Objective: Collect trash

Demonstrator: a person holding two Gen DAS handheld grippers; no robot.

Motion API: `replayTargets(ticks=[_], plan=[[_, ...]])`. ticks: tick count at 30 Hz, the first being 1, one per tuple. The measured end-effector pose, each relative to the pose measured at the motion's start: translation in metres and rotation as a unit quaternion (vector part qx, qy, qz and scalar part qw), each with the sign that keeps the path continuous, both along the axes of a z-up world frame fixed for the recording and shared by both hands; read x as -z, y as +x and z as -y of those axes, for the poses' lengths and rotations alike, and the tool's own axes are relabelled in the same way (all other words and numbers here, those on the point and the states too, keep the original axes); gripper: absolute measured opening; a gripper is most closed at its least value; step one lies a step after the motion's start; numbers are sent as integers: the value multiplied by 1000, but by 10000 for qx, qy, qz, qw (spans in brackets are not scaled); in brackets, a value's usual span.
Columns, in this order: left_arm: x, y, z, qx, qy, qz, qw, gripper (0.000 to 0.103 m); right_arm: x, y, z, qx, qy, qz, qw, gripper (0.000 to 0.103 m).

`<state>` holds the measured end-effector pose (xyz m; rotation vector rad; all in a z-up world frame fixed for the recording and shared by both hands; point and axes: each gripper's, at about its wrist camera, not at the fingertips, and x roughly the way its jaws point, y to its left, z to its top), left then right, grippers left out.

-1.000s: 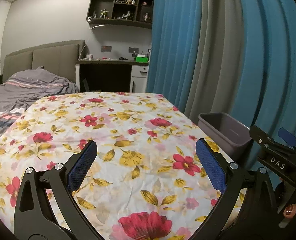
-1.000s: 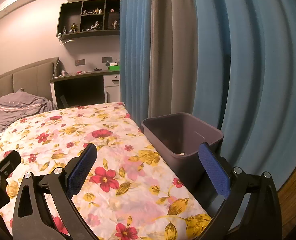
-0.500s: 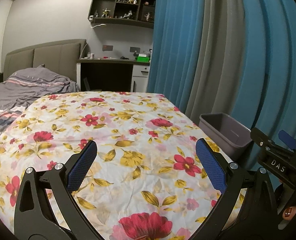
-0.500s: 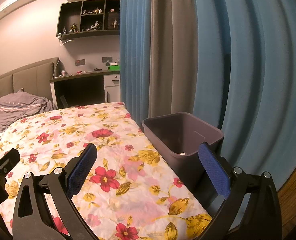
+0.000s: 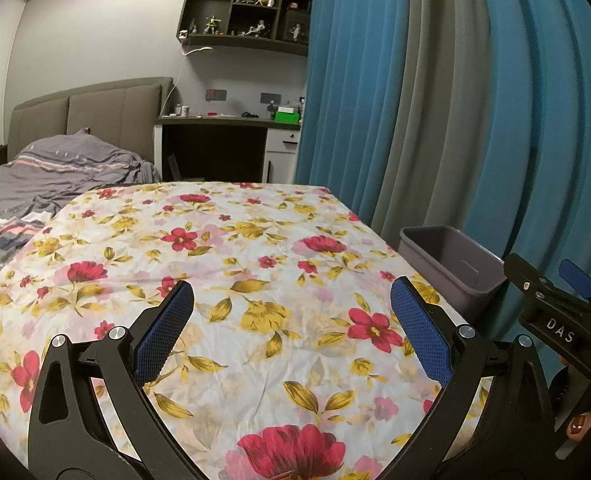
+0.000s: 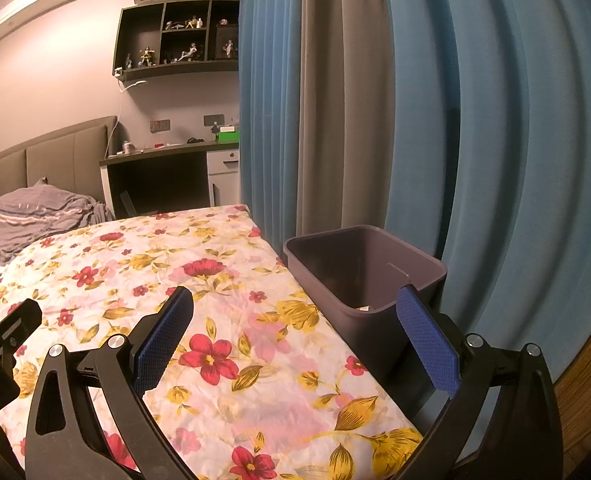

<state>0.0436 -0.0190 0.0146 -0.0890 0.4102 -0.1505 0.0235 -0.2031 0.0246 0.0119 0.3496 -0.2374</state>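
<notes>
Your left gripper [image 5: 291,322] has its two blue-padded fingers spread wide with nothing between them, held above the white cloth printed with red and yellow flowers [image 5: 231,264]. Your right gripper [image 6: 295,332] is likewise wide apart and holds nothing; one finger sits over the cloth, the other in front of the single dark purple rectangular plastic bin [image 6: 365,268].

That bin stands just beside the cloth's right edge, against the curtains. Through the right wrist camera you can see one small pale scrap [image 6: 364,308] on its floor; what it is cannot be told. No other trash shows on the floral cloth.

Beyond the cloth lie one rumpled grey striped blanket [image 5: 55,176], one padded grey headboard [image 5: 95,112], one dark-topped desk [image 5: 215,122] carrying one green box [image 5: 288,115], and blue and grey pleated curtains [image 5: 435,100].
</notes>
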Motion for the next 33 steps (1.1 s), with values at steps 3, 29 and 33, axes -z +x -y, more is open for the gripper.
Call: replayTargets(ticks=[3, 29, 33], plan=[[0, 0, 0, 6, -7, -6, 10000, 97, -1, -1, 0, 7, 1, 19, 10000, 97], [4, 0, 0, 27, -21, -73, 10000, 97, -2, -1, -1, 17, 3, 36, 10000, 97], [5, 0, 0, 57, -15, -75, 10000, 97, -2, -1, 0, 14, 1, 33, 10000, 97]])
